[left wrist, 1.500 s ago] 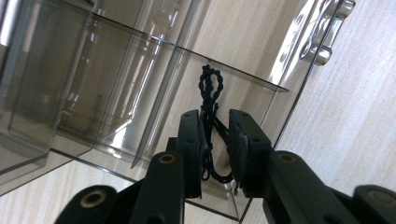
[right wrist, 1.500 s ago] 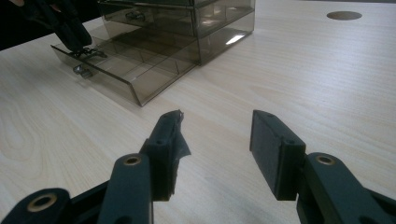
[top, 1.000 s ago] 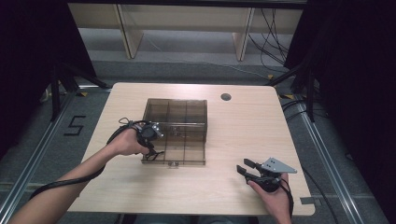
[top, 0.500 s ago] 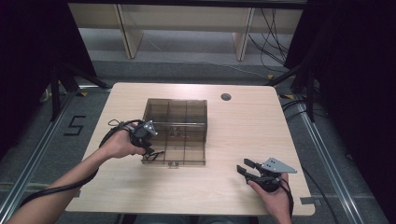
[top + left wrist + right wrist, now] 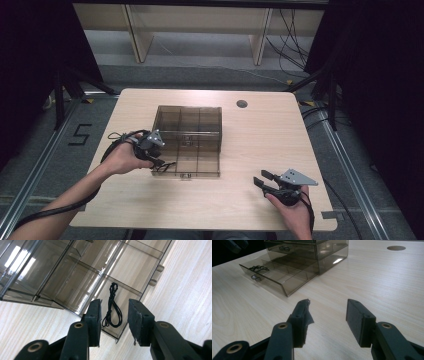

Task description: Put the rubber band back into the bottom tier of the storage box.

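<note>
A thin black looped cord lies in the front left corner compartment of a smoky transparent plastic drawer pulled out on the table.
Likely light and limp, best pinched mid-bundle; its long axis runs front to back. Left gripper hovers open above; right gripper rests open, well apart.

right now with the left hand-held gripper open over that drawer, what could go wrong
1. The black cord lies flat in the pulled-out drawer's corner compartment, close to its walls; the left hand-held gripper may strike the dividers or miss it.
2. Pushing down could shift the light smoky organizer, since the right hand-held gripper sits apart, not bracing it.
</note>
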### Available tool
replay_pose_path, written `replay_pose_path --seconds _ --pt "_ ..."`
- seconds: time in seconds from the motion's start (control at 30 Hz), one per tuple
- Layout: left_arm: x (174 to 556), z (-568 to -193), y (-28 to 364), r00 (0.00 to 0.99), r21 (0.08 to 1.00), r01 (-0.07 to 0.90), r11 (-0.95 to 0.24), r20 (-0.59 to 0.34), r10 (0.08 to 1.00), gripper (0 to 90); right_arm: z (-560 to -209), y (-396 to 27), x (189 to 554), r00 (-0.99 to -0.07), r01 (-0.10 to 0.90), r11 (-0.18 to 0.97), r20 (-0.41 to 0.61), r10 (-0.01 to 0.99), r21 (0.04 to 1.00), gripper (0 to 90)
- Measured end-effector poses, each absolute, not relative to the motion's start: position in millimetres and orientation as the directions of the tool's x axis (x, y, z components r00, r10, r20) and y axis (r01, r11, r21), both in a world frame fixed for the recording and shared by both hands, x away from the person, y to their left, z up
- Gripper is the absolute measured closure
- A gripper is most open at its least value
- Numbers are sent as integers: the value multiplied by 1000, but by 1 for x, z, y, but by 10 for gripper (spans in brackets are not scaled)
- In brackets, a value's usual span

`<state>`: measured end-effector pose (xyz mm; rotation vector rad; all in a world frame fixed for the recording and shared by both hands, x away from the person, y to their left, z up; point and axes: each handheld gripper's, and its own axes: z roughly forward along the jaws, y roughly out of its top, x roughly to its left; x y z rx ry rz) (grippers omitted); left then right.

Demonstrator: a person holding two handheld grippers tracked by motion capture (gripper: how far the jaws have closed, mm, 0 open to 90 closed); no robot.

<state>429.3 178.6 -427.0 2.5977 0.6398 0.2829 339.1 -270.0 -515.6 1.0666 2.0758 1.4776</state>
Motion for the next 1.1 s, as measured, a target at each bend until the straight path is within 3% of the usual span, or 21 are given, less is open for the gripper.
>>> replay_pose_path --seconds 0.33,0.47,0.97,1.1 --pt "414 -429 190 840 584 400 -707 75 537 601 -514 -270 335 -626 423 137 180 759 896 539" --pt "408 -429 195 829 623 394 -676 77 553 576 -514 -271 338 -639 379 164 129 758 911 539" --pt "383 -437 209 775 756 371 -540 68 628 537 -514 -269 335 -620 425 132 181 763 896 538" --pt "375 -443 214 754 781 367 -506 69 653 519 -514 -271 337 -636 392 156 145 758 907 538"
